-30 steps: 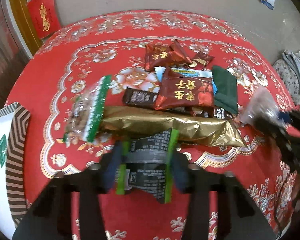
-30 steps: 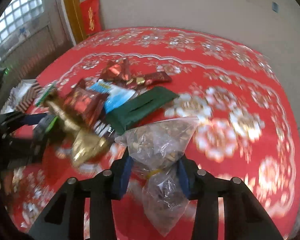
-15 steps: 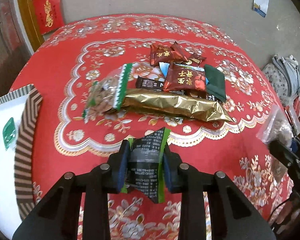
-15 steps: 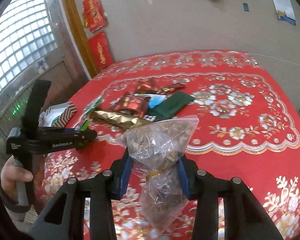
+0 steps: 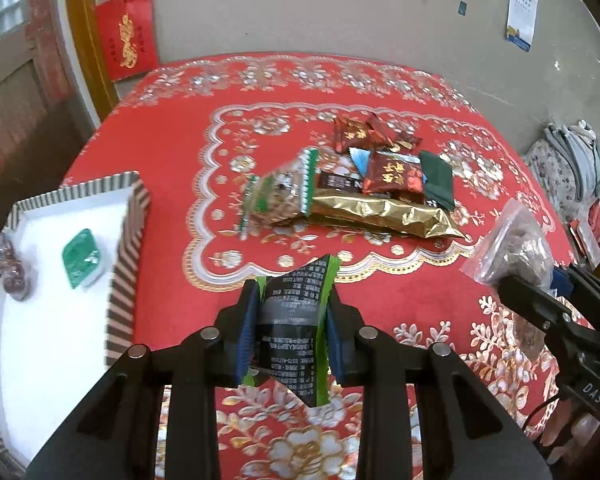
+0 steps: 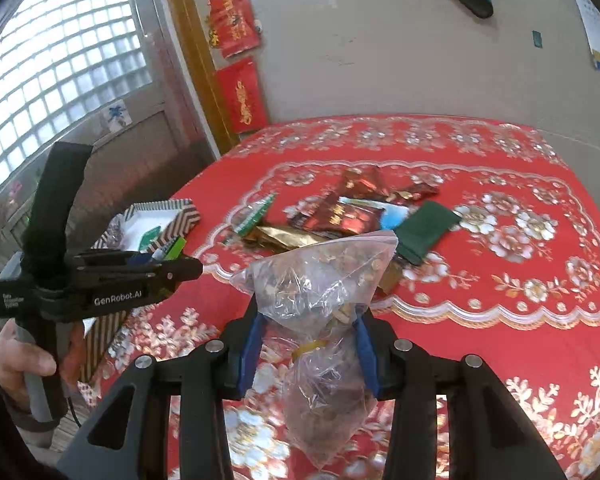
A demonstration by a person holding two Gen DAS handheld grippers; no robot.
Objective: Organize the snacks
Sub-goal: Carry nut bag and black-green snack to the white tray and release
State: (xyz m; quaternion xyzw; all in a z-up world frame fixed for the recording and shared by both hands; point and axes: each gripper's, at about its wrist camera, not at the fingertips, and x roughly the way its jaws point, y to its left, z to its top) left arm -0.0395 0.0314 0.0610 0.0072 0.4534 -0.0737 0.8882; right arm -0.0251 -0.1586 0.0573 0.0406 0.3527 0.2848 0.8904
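Note:
My left gripper [image 5: 290, 336] is shut on a black snack packet with green edges [image 5: 296, 320], held above the red tablecloth near the front edge. My right gripper [image 6: 308, 344] is shut on a clear plastic bag of nuts [image 6: 320, 280], also lifted; the bag shows in the left wrist view [image 5: 516, 244] at the right. A pile of snacks lies mid-table: a gold packet [image 5: 380, 212], a clear green-edged bag [image 5: 280, 196], a red packet [image 5: 394, 174], a dark green pouch [image 5: 438, 180]. A striped box [image 5: 128, 248] stands at the left with a green packet [image 5: 80, 258] inside.
The round table carries a red flowered cloth [image 5: 180, 128]. The left gripper's body [image 6: 100, 280] and the hand holding it show at the left in the right wrist view. A beige wall with red paper hangings [image 6: 240, 96] is behind. Bags [image 5: 572, 160] lie right of the table.
Both grippers have pulled back and up from the snack pile with their packets. The left one has swung left, so the striped box now shows more fully.

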